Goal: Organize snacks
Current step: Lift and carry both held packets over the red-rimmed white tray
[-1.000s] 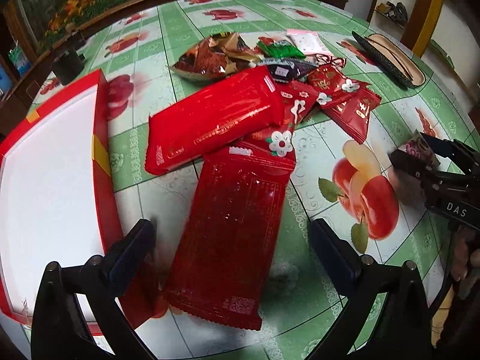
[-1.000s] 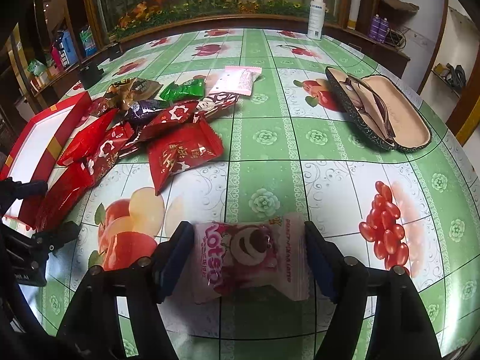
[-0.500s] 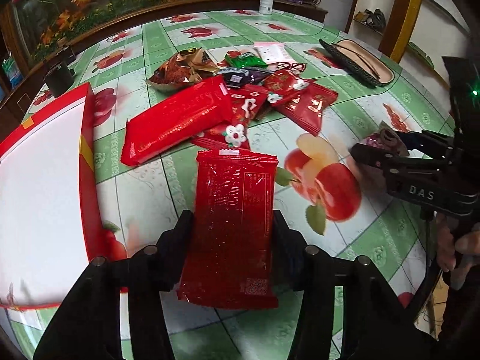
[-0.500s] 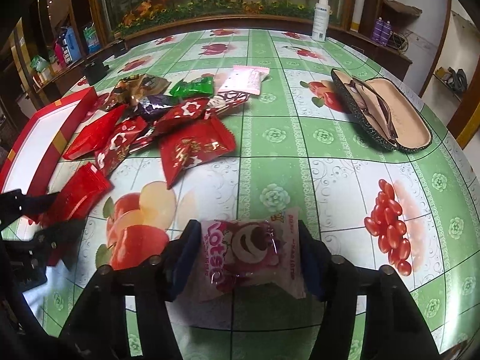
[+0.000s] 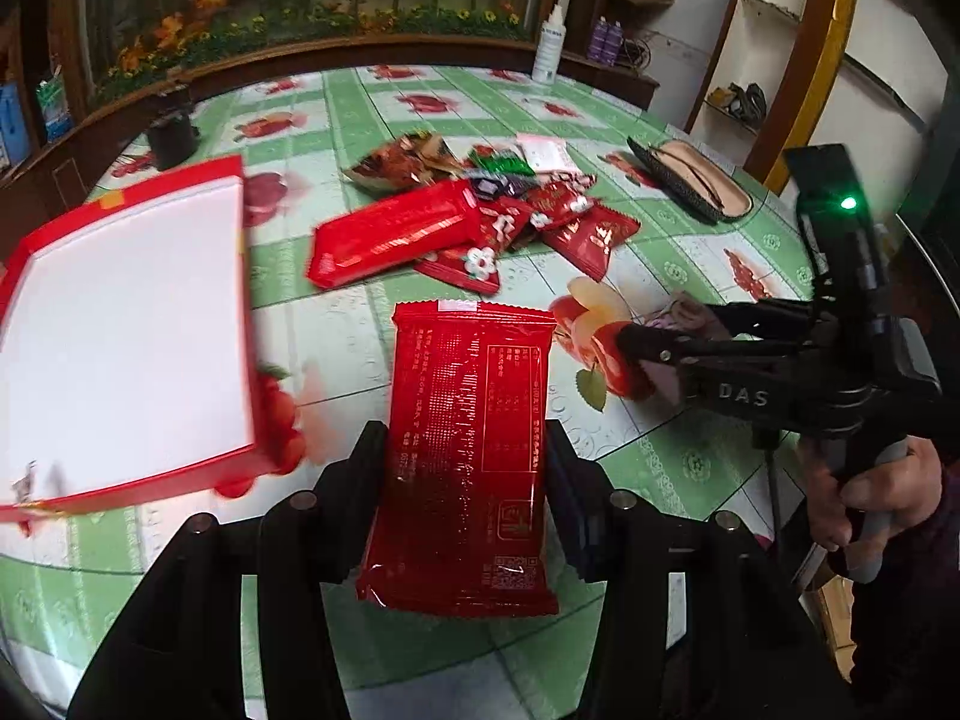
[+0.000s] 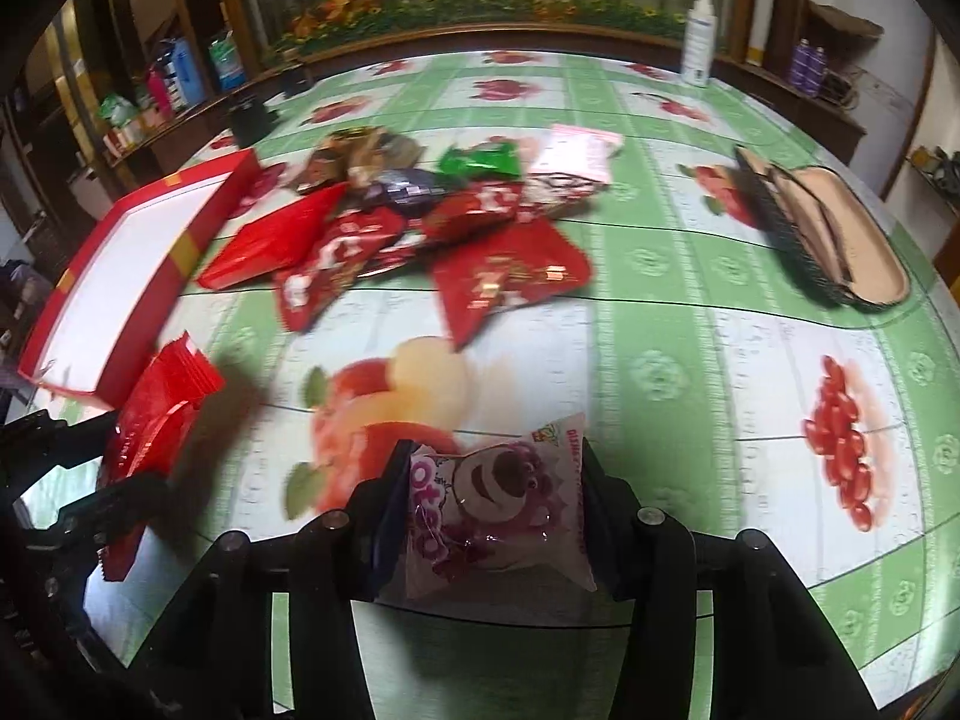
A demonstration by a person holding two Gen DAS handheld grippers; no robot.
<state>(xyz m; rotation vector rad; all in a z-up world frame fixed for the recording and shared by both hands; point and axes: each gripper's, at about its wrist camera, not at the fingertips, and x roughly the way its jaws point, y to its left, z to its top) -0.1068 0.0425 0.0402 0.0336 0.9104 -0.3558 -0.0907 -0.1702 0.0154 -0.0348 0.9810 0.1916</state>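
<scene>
My left gripper (image 5: 465, 480) is shut on a long red snack packet (image 5: 468, 420) and holds it lifted above the table; the packet also shows in the right wrist view (image 6: 156, 420). My right gripper (image 6: 492, 498) is shut on a pink bear-print snack packet (image 6: 498, 498), also lifted; it shows in the left wrist view (image 5: 678, 324). A red box with a white inside (image 5: 120, 324) lies to the left, also in the right wrist view (image 6: 120, 264). A pile of snack packets (image 5: 480, 210) lies beyond on the table.
An open glasses case (image 6: 822, 234) lies at the right of the table. A white bottle (image 6: 699, 39) stands at the far edge. A dark cup (image 5: 171, 132) stands behind the box. The table has a green fruit-print cloth (image 6: 660, 372).
My left gripper closed on the long red packet and lifted it back from the pile. My right gripper closed on the pink packet and raised it.
</scene>
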